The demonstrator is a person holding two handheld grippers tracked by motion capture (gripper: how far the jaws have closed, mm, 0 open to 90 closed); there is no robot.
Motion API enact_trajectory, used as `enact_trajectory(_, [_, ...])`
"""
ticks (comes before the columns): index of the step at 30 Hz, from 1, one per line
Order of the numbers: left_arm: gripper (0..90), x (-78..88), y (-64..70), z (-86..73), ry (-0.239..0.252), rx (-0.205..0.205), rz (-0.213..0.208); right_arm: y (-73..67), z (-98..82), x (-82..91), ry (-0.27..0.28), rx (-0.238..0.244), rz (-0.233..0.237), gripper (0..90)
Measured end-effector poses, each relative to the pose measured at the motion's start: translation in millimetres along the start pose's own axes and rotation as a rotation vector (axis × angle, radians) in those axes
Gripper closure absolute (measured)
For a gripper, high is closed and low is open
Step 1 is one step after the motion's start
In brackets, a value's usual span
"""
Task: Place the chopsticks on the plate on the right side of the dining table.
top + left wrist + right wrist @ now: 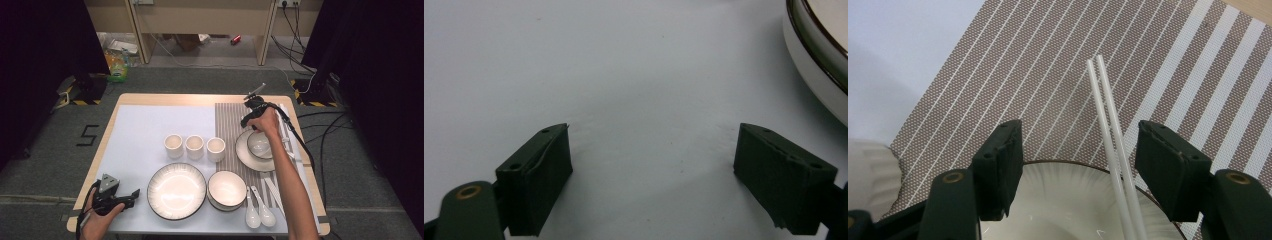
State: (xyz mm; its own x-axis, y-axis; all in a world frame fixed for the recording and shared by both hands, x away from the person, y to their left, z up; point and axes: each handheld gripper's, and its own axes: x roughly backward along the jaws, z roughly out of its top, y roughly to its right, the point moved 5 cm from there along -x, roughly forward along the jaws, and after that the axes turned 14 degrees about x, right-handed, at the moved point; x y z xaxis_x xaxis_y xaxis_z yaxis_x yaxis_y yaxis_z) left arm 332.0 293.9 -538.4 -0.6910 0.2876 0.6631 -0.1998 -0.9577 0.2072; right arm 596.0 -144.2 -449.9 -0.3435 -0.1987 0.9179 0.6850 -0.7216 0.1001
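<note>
My right gripper (pixel 248 120) hovers over the small plate (pixel 244 152) and small bowl (pixel 260 144) on the striped placemat (pixel 227 125). In the right gripper view its jaws stand open around a pair of white chopsticks (pixel 1108 115). The chopsticks run across a dark-rimmed ribbed dish (pixel 1058 200) and sit nearer the right-hand jaw, with a gap on each side. My left gripper (pixel 135 195) rests on the white mat (pixel 145 125) at the front left. Its jaws are open with nothing between them (pixel 654 165), and the large plate's rim (pixel 819 60) is just beyond them.
Three white cups (pixel 194 146) stand in a row mid-table. In front of them are the large plate (pixel 176 191), a dark-rimmed bowl (pixel 226 190) and two white spoons (pixel 259 214). A ribbed white cup (pixel 868 175) is close to the right gripper's left-hand jaw.
</note>
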Motion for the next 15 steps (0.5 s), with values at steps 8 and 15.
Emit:
enact_trajectory(8, [14.7, 0.2, -0.1, 0.0, -0.001, 0.001, -0.001, 4.8, -7.0, -6.6, -0.027, -0.012, 0.002, 35.0])
enact_trajectory(15, [14.7, 0.2, -0.1, 0.0, -0.001, 0.001, -0.002, 4.4, -8.9, -12.1, -0.040, -0.027, 0.015, 34.8])
